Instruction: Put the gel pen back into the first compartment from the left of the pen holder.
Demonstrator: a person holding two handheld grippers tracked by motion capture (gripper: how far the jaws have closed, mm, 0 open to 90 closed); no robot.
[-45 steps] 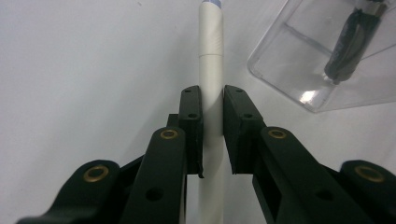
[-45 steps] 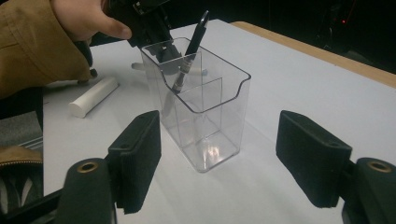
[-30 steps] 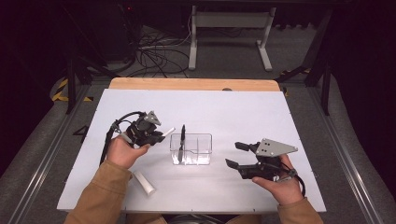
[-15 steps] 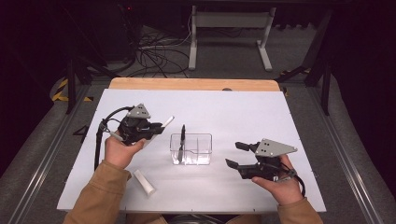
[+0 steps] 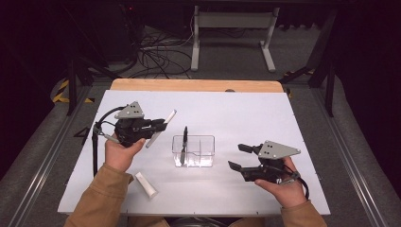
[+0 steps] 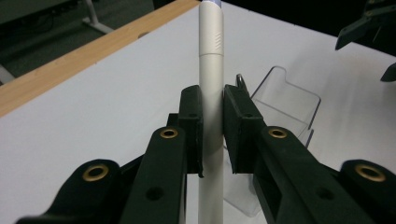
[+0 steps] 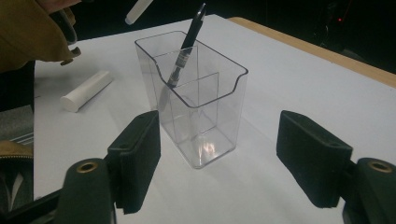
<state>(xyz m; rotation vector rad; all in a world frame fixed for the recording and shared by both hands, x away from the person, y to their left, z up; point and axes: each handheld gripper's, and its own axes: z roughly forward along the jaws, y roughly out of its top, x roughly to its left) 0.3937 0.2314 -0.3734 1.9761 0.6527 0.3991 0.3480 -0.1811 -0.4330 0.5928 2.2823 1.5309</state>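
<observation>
White worktop: left tongs clamp the silver pen up left of the clear holder; right tongs gape empty. Tip it upright before lowering in

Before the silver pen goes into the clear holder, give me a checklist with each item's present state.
1. Silver pen clamped between the left hand-held gripper pads: ok.
2. Clear holder upright on the white table: ok.
3. Free compartment in the holder: ok; the black pen leans in one only.
4. Silver pen over the holder opening: not ok; it sits to the holder's left in the high view.
5. Right hand-held gripper steadying the holder: not ok; open, short of it.
6. White tube out of the path: ok.
</observation>
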